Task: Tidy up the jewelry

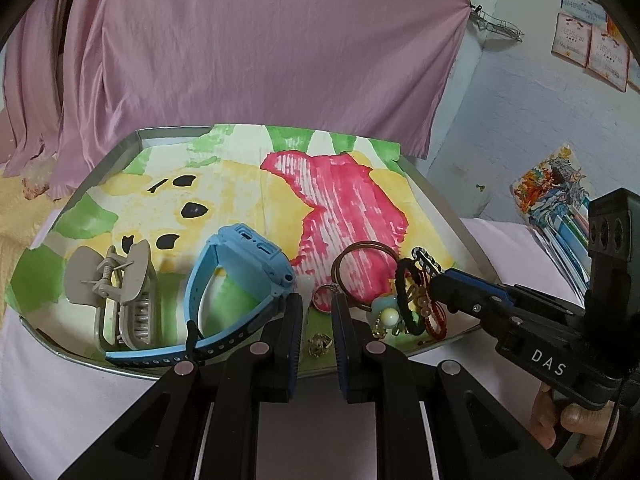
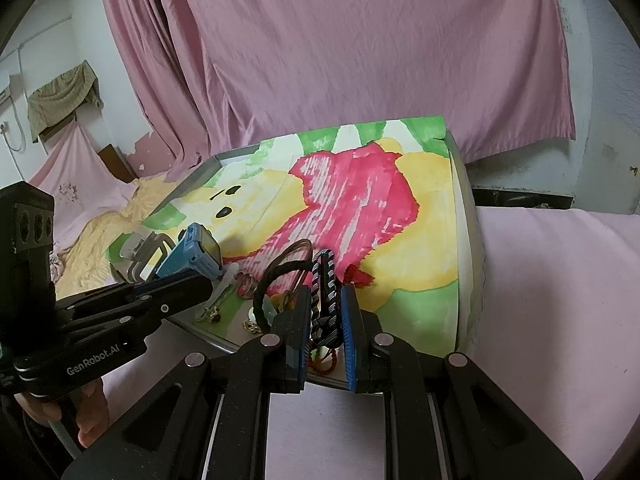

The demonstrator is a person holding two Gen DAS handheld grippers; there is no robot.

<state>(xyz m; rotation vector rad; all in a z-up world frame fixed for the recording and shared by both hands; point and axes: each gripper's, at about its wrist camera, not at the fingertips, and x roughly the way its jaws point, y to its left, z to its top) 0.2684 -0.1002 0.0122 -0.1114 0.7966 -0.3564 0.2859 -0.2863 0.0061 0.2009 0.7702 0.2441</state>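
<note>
Right gripper (image 2: 326,312) closed round braided bracelet (image 2: 325,288) at near edge of tray (image 2: 466,200). Left gripper (image 1: 318,312) open over small ring (image 1: 320,344), gripping nothing. Bracelet likely light, soft, floppy; best held mid-band. Black hair tie (image 1: 406,300), red cord (image 1: 436,320), beads (image 1: 386,312) tangled beside it, may snag. Blue watch (image 1: 240,276), hair claw (image 1: 116,284) sit well left.

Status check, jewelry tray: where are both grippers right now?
Left gripper open, above small ring. Right gripper shut on braided bracelet. Black hair tie and blue watch crowd close.
</note>
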